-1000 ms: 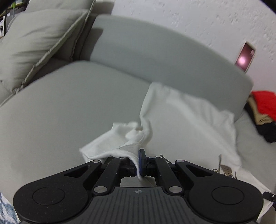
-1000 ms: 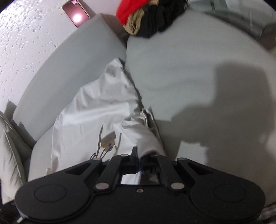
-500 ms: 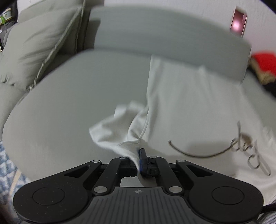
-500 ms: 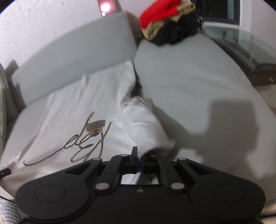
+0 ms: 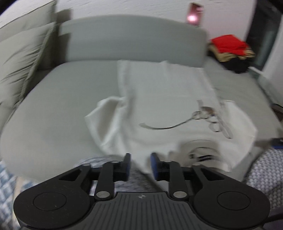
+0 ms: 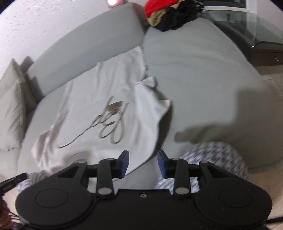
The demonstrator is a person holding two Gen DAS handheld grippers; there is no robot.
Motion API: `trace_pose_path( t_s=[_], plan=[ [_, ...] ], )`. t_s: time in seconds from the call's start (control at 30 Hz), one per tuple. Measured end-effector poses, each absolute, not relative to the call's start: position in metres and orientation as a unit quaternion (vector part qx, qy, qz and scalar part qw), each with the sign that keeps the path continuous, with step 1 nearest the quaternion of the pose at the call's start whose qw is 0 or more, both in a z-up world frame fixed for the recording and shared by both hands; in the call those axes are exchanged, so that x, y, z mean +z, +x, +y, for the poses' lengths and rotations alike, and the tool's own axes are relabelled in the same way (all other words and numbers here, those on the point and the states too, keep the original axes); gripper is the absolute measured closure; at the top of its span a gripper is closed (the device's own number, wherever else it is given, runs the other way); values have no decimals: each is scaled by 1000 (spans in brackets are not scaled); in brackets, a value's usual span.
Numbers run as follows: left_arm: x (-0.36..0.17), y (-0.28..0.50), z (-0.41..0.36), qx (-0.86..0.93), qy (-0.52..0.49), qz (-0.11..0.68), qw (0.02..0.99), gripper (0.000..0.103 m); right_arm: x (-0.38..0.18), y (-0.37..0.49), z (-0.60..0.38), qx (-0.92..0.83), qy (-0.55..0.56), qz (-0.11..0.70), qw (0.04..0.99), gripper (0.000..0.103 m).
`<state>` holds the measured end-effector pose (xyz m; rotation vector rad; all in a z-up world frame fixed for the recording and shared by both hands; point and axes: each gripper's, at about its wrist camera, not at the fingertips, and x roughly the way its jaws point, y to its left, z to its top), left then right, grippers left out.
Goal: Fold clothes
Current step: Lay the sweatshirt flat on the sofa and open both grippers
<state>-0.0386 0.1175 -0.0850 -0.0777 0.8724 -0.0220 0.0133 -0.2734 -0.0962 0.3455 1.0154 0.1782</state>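
Shirt: white, spread on grey sofa.
Left gripper: jaws spread, holding nothing.
Right gripper: jaws spread, holding nothing.

A wide grey upholstered sofa fills both views. Beige cushions lean at the left edge. A pink glowing wall panel sits at top.
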Motion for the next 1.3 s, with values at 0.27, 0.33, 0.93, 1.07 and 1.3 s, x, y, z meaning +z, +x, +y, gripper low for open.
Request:
trace_pose_path(
  t_s=[0.27, 0.33, 0.93, 1.07, 1.3],
  plan=[
    [-146, 34, 57, 34, 10, 436, 899, 76, -147, 52, -198, 154, 110, 465, 865, 93],
    [-160, 36, 51, 29, 30, 461, 886, 78, -159, 53, -188, 159, 93, 468, 864, 93],
    [-149, 37, 66, -13, -35, 463, 885, 77, -165, 70, -325, 65, 330, 493, 802, 66],
    [-161, 42, 60, -11, -43, 477, 878, 77, -172, 96, -369, 17, 425, 478, 769, 67],
    [-162, 40, 66, -11, -58, 480, 875, 76, -214, 127, -375, 13, 525, 475, 706, 80]
  ],
)
